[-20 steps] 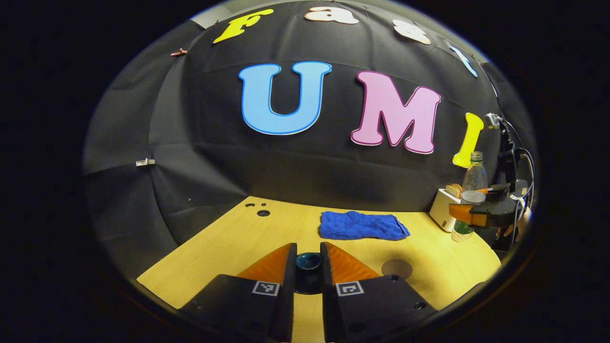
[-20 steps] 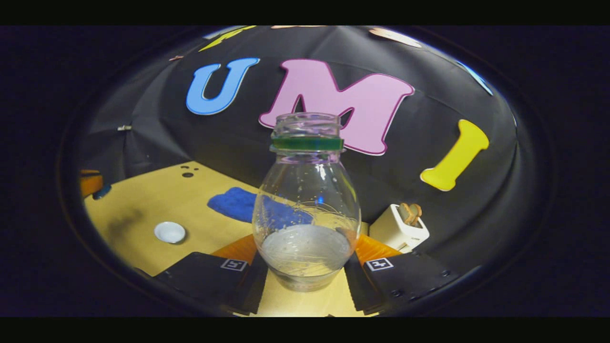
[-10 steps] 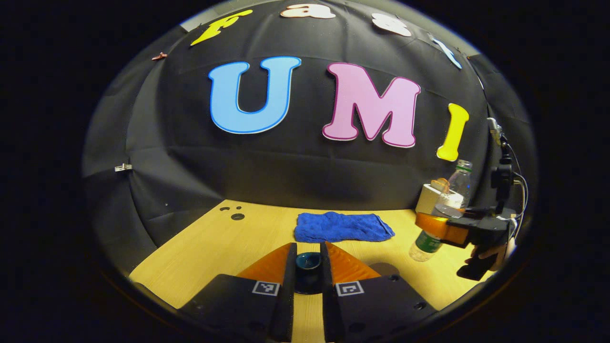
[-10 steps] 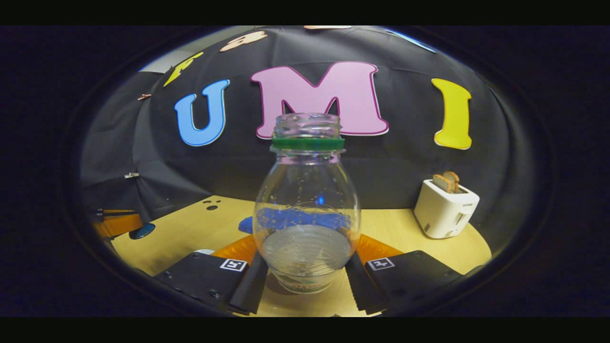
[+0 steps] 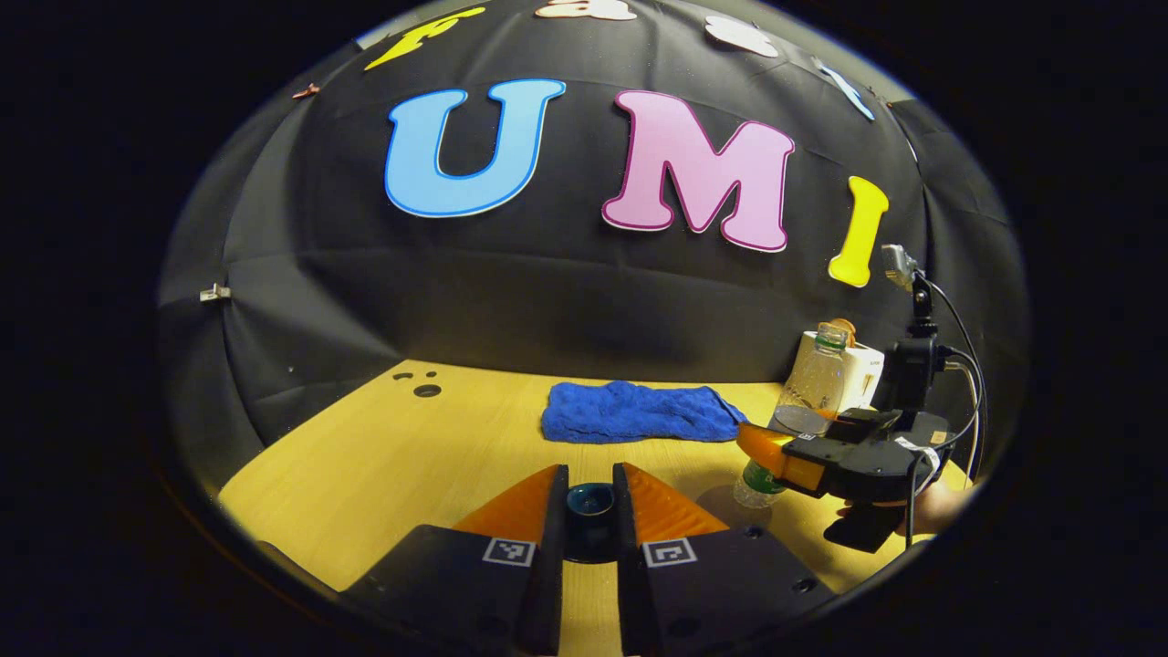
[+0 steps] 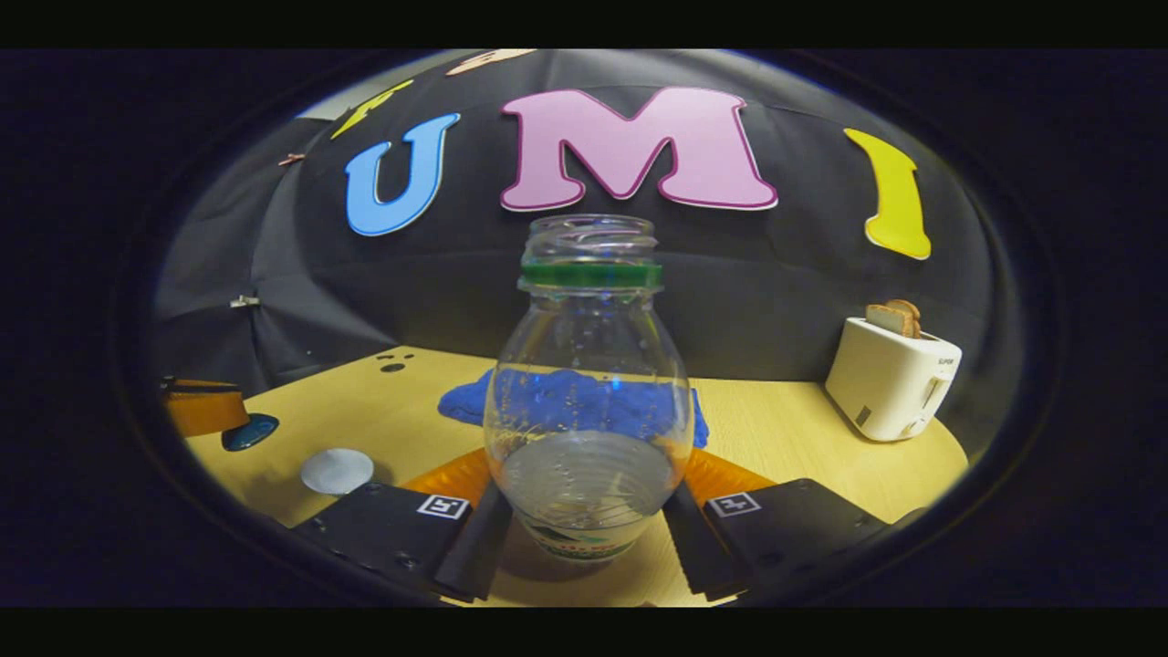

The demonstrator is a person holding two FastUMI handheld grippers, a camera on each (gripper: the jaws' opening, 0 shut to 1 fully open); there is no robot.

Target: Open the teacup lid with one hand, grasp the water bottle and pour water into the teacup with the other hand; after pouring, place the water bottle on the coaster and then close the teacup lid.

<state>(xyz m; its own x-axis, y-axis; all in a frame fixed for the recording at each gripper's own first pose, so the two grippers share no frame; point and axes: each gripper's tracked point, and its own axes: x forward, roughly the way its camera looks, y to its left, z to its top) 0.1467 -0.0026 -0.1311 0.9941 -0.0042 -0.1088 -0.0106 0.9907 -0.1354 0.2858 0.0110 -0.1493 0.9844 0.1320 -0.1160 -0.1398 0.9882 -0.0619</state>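
- In the left gripper view my left tool (image 5: pixel 590 511) is clenched on the dark teal teacup lid (image 5: pixel 590 501), both fingers pressing its sides, above the light wooden bench (image 5: pixel 383 465).
- That view also shows, right of the blue terry cloth (image 5: pixel 639 412), my right tool (image 5: pixel 776 453) gripping the clear plastic water bottle (image 5: pixel 808 392) at mid-body; the bottle tilts slightly, its foot at or just over a round grey coaster (image 5: pixel 725 504) — I cannot tell whether it touches.
- In the right gripper view the bottle (image 6: pixel 589 392) is uncapped, with a green neck ring and water low inside, clamped between the right tool's (image 6: pixel 589 525) fingers.
- Left of the bottle there lies a pale round disc (image 6: pixel 337 471); farther left, the lid (image 6: pixel 250 431) in the left tool (image 6: pixel 205 408).
- Right of the bottle stands a white toaster (image 6: pixel 892 376) holding toast.
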